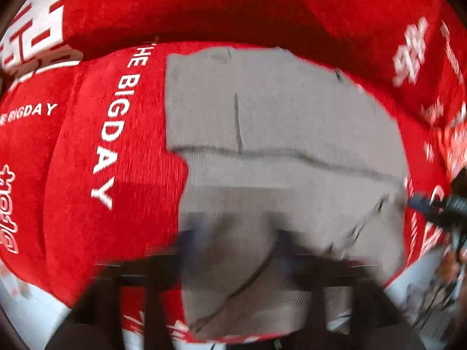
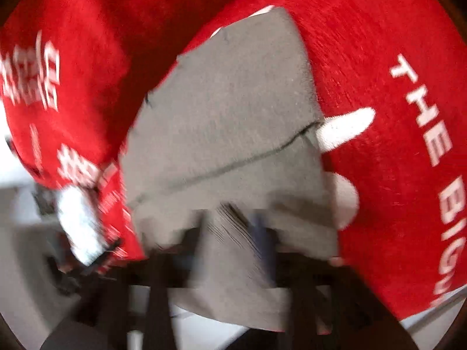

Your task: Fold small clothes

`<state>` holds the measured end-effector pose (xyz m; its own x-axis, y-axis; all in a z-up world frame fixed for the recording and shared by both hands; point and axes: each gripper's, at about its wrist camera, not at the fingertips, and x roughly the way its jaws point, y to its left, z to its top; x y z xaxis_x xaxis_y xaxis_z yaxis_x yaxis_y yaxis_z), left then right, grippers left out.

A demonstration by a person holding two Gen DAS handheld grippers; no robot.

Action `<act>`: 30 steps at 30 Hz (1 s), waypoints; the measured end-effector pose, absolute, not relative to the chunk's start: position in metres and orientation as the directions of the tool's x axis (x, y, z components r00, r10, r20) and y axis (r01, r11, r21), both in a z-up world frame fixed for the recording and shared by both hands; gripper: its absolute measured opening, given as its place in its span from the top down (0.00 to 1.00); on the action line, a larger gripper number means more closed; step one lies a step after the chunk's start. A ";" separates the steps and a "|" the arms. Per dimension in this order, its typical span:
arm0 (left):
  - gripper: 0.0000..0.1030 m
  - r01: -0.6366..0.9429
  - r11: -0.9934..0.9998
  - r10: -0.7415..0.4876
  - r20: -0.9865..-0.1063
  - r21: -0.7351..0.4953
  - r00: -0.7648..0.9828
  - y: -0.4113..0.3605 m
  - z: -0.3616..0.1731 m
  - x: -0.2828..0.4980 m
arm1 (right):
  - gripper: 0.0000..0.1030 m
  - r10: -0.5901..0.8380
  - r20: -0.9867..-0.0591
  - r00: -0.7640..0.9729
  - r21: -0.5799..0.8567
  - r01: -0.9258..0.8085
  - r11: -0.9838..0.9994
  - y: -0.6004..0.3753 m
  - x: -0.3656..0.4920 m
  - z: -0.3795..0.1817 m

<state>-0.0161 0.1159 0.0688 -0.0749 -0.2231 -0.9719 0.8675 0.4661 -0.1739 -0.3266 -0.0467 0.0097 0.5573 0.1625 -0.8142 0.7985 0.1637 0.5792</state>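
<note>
A small grey garment lies on a red cover printed with white letters. In the left wrist view its near edge hangs over my left gripper, whose blurred dark fingers sit at the cloth's near hem; the grip is blurred. The other gripper shows at the right edge by the garment's right side. In the right wrist view the grey garment is bunched over my right gripper, which is pinched on a fold of it. The red cover lies under it.
Red cushions or a backrest rise behind the garment. A white shape lies on the cover right of the garment. Pale floor shows below the cover's edge, and a silver-white object at the left.
</note>
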 end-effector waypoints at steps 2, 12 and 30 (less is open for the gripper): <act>0.14 0.907 0.393 -0.234 -0.970 -0.151 -0.061 0.126 0.077 -0.032 | 0.25 0.180 -0.841 0.509 0.540 0.805 0.245 -0.034 -0.317 0.012; 0.18 0.972 0.188 -0.122 -0.986 -0.137 -0.116 0.136 0.042 -0.093 | 0.25 0.154 -0.936 0.315 0.351 0.833 0.427 -0.006 -0.282 -0.011; 0.90 0.912 0.328 -0.349 -0.929 -0.246 -0.125 0.139 0.138 -0.023 | 0.94 -0.156 -0.923 0.353 0.203 0.788 0.581 -0.020 -0.275 0.116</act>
<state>-0.0232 0.1391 0.1380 -0.1250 -0.3488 -0.9288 0.9122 0.3277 -0.2458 -0.2747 -0.0196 0.1157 0.3527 -0.1556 -0.9227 0.7878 0.5815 0.2031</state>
